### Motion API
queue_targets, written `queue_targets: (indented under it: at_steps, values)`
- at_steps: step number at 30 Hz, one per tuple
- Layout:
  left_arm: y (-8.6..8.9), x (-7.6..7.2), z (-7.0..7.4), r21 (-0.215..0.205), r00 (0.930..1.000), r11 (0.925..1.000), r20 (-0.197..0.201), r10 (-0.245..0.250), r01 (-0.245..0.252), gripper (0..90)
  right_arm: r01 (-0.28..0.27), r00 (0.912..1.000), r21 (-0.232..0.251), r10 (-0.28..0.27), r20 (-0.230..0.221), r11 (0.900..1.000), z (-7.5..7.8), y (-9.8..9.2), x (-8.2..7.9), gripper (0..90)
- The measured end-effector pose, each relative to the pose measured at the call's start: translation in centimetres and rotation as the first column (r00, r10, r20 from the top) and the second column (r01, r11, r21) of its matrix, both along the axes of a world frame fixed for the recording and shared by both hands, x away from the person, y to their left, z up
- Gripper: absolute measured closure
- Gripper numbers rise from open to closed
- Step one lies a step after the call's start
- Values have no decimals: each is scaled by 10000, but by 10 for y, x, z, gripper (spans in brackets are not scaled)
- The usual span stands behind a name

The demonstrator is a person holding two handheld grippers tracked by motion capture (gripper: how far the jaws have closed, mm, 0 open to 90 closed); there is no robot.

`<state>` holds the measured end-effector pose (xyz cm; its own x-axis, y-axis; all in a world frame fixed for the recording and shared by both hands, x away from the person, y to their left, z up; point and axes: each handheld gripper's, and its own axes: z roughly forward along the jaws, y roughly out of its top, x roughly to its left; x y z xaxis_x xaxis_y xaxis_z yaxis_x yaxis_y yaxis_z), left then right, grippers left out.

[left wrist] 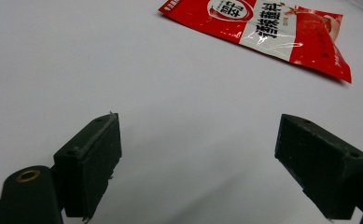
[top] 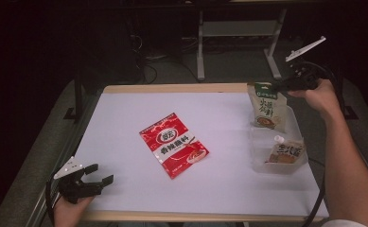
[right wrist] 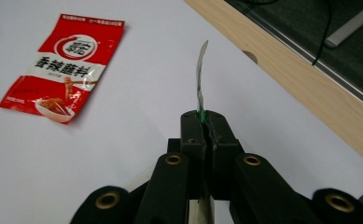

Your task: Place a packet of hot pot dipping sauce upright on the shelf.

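The right gripper had its fingers clamped tight on the top edge of a pale, green-topped foil sauce pouch, which showed edge-on as a thin silvery sheet rising from between the pads in the right gripper view. In the high view that pouch hung upright over the far end of a clear plastic tray at the right side of the white surface, its lower edge inside or just above the tray; which of the two could not be told. A flat orange-and-cream spouted pouch lay in the near end of the same tray. The left gripper rested at the near left corner of the surface, its fingers spread wide with only bare surface between them. A red-and-white foil seasoning packet lay flat near the middle of the surface, well apart from both grippers.
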<state>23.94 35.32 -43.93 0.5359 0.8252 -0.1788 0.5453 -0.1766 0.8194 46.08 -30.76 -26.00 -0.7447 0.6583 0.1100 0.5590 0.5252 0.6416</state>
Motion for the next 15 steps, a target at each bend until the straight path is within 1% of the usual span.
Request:
queue_targets:
  at_steps: [2, 3, 4, 5, 7, 8, 9, 11, 12, 15]
  values:
    - [0, 0, 0, 16, 10000, 10000, -39, -10, 10, 144, 69, 10000, 35, -69, 2, 10000, -1, 1, 1, 866]
    - [0, 0, 0, 46, 10000, 10000, -26, -23, 23, 144, 25, 9999, -13, -25, 107, 10000, -2, 2, 2, 865]
    - [0, 0, 0, 46, 10000, 10000, -26, -23, 23, 144, 25, 9999, -13, -25, 107, 10000, -2, 2, 2, 865]
    - [0, 0, 0, 38, 10000, 10000, -13, -24, 24, 144, 13, 9998, -299, -7, 211, 9996, -2, 5, 3, 862]
    - [0, 0, 1, 63, 10000, 10000, -15, -33, 33, 144, -29, 9996, -640, 48, 295, 9979, -5, 8, 4, 862]
    - [0, 0, 1, 63, 10000, 10000, -15, -33, 33, 144, -29, 9996, -640, 48, 295, 9979, -5, 8, 4, 862]
    - [0, 0, 0, 34, 10000, 10000, -28, -23, 23, 144, -214, 9997, -790, 224, 120, 9966, -11, 10, 7, 859]
    - [0, 0, 0, 12, 10000, 10000, -8, -14, 14, 144, -121, 9999, -653, 127, 87, 9978, -15, 8, 8, 857]
    - [0, 0, 0, 1, 10000, 10000, -16, -8, 8, 144, -61, 10000, -443, 62, 17, 9990, -17, 4, 8, 856]
    - [0, 1, -1, 45, 10000, 10000, -40, -26, 26, 144, 226, 9997, -247, -225, 40, 9994, -20, -6, 6, 834]
